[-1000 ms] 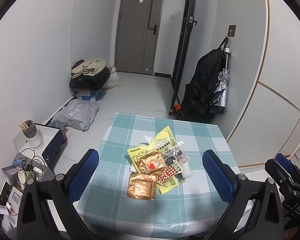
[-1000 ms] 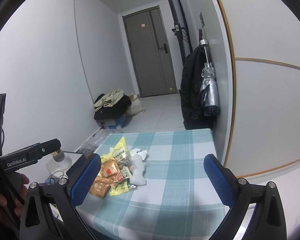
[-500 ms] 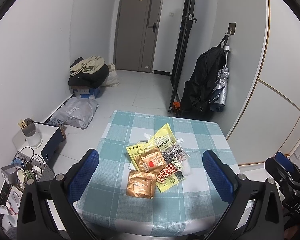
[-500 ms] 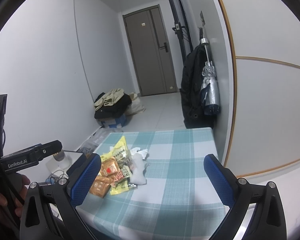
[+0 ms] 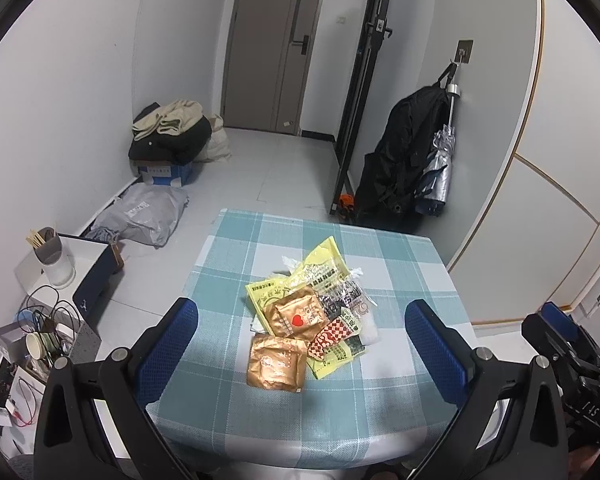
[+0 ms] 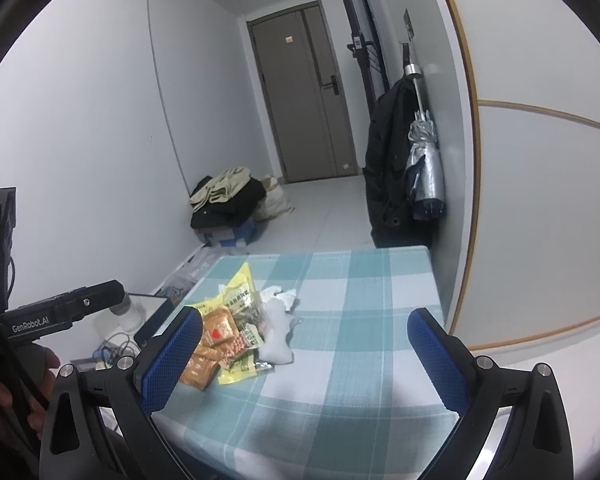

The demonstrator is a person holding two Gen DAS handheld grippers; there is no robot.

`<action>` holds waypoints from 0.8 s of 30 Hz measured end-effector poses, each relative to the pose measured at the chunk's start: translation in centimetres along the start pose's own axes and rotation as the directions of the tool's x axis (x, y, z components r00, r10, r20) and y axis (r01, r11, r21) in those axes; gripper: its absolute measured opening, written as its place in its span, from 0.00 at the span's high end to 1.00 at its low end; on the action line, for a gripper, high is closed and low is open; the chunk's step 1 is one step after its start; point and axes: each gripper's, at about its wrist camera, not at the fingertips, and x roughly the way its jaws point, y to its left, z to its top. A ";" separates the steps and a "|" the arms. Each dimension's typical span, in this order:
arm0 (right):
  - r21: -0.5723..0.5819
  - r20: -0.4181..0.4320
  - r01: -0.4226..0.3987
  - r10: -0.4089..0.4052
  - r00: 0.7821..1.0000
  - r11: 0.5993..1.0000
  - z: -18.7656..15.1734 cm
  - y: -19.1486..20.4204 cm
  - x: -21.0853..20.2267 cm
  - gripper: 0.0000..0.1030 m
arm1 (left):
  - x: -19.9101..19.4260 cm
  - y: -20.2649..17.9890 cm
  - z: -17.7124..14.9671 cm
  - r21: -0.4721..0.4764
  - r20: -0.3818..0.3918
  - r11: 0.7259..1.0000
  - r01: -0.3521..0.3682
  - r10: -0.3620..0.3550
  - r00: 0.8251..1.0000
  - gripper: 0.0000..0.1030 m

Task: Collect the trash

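Observation:
A pile of trash lies on the teal checked tablecloth: yellow wrappers, two gold-brown packets, a red-white wrapper and a white plastic piece. My left gripper is open and empty, held above the table's near edge, with the pile between its fingers in view. My right gripper is open and empty, above the table to the right of the pile. A crumpled white tissue lies at the pile's right side.
A black coat and silver umbrella hang on the right wall beyond the table. Clothes on a box and a grey bag lie on the floor at left. A side stand with cup and cables is left of the table.
Both grippers have pulled back and risen slightly; the table and pile sit a little farther away in view. Nothing on the table has moved.

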 end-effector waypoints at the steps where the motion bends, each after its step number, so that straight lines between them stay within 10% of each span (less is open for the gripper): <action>1: -0.003 -0.006 0.000 0.000 1.000 1.000 0.0 -0.1 0.2 0.00 | 0.2 0.0 0.0 0.002 -0.010 1.000 0.003 -0.003 1.000 0.01; 10: -0.016 -0.077 -0.019 0.018 0.997 1.000 -0.2 -0.7 2.6 0.00 | 4.3 1.9 -0.9 0.020 -0.163 0.999 0.031 -0.028 0.986 0.01; 24: 0.012 -0.202 -0.053 0.054 0.978 0.999 0.0 -2.4 7.3 0.00 | 10.9 2.2 -3.7 0.100 -0.442 0.994 0.042 0.006 0.897 0.02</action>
